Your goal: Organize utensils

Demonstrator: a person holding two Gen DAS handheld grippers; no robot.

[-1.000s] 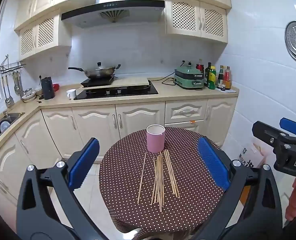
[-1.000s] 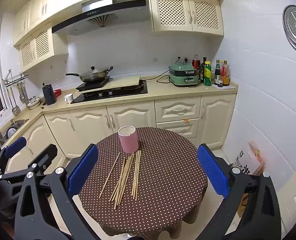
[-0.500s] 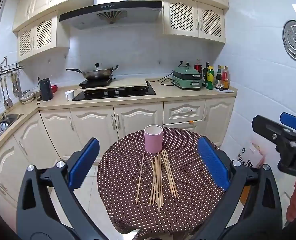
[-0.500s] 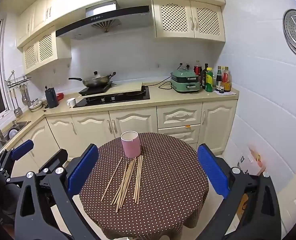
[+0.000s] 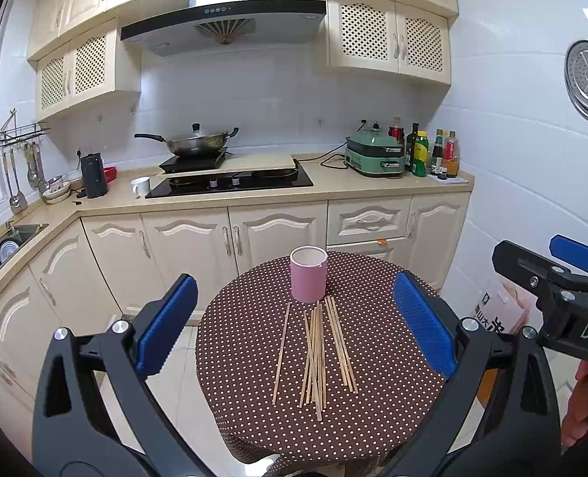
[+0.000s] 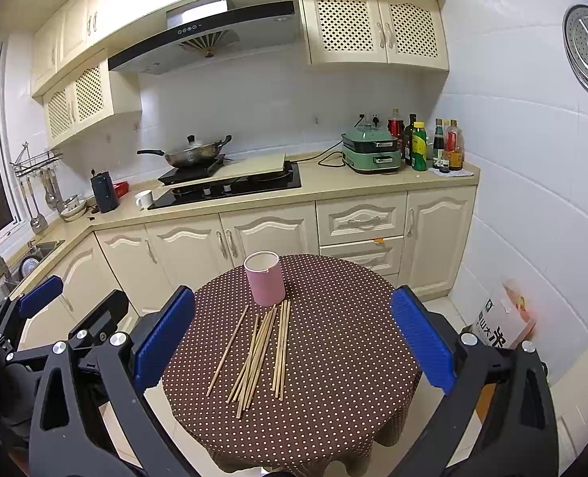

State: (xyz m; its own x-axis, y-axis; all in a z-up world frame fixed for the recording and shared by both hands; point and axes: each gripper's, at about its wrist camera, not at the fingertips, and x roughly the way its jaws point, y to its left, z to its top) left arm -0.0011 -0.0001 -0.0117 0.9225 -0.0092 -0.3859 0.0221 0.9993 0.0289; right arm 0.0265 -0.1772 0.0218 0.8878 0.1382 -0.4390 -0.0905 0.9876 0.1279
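Observation:
Several wooden chopsticks (image 5: 317, 353) lie loose in a rough bundle on a round table with a brown dotted cloth (image 5: 389, 405). A pink cylindrical holder (image 5: 308, 274) stands upright just behind them, empty as far as I can see. My left gripper (image 5: 294, 330) is open and empty, held above and short of the table. My right gripper (image 6: 292, 338) is open and empty too, at a similar height. The chopsticks (image 6: 260, 351), holder (image 6: 265, 278) and table (image 6: 353, 377) also show in the right wrist view. Each gripper shows at the edge of the other's view.
Cream kitchen cabinets and a counter (image 5: 230, 198) run behind the table with a hob, a wok (image 5: 192, 143), a green cooker (image 5: 375, 155) and bottles. A sink (image 5: 12, 238) is at the left. A bag (image 6: 502, 318) stands on the floor at the right.
Both views have drifted slightly: the table and chopsticks sit a little differently in frame. Both grippers stay open and empty. The chopsticks and holder have not moved.

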